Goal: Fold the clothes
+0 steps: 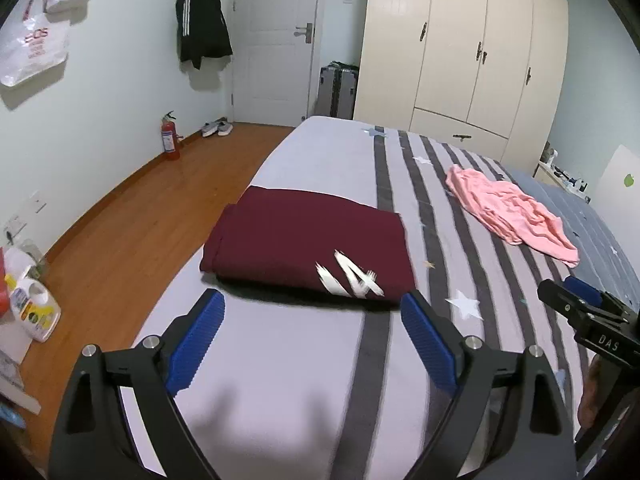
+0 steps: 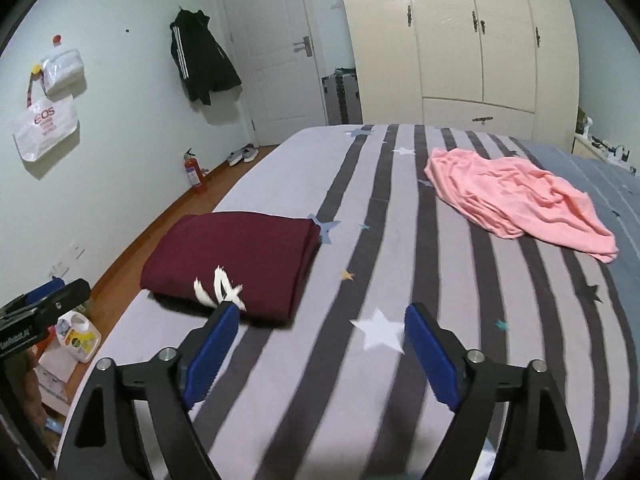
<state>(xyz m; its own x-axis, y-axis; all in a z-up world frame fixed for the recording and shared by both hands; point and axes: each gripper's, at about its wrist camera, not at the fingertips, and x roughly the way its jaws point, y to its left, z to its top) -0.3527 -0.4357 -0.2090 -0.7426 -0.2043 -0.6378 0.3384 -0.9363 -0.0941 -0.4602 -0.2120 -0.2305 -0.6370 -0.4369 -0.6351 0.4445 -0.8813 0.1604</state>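
Note:
A maroon garment (image 1: 308,248) with white print lies folded into a neat rectangle near the bed's left edge, also seen in the right wrist view (image 2: 236,264). A pink garment (image 1: 510,212) lies crumpled further right on the striped bedspread (image 1: 440,240), and shows in the right wrist view too (image 2: 520,196). My left gripper (image 1: 312,312) hovers open above the bed just short of the maroon garment, nothing between its blue pads. My right gripper (image 2: 318,320) is open over the stripes, to the right of the maroon garment, holding nothing.
The bed's left edge drops to a wooden floor (image 1: 120,240) with a detergent bottle (image 1: 34,312), a red fire extinguisher (image 1: 170,138) and shoes (image 1: 218,128). A wardrobe (image 1: 460,52) and a door (image 1: 276,40) stand beyond the bed. A black jacket (image 1: 202,20) hangs on the wall.

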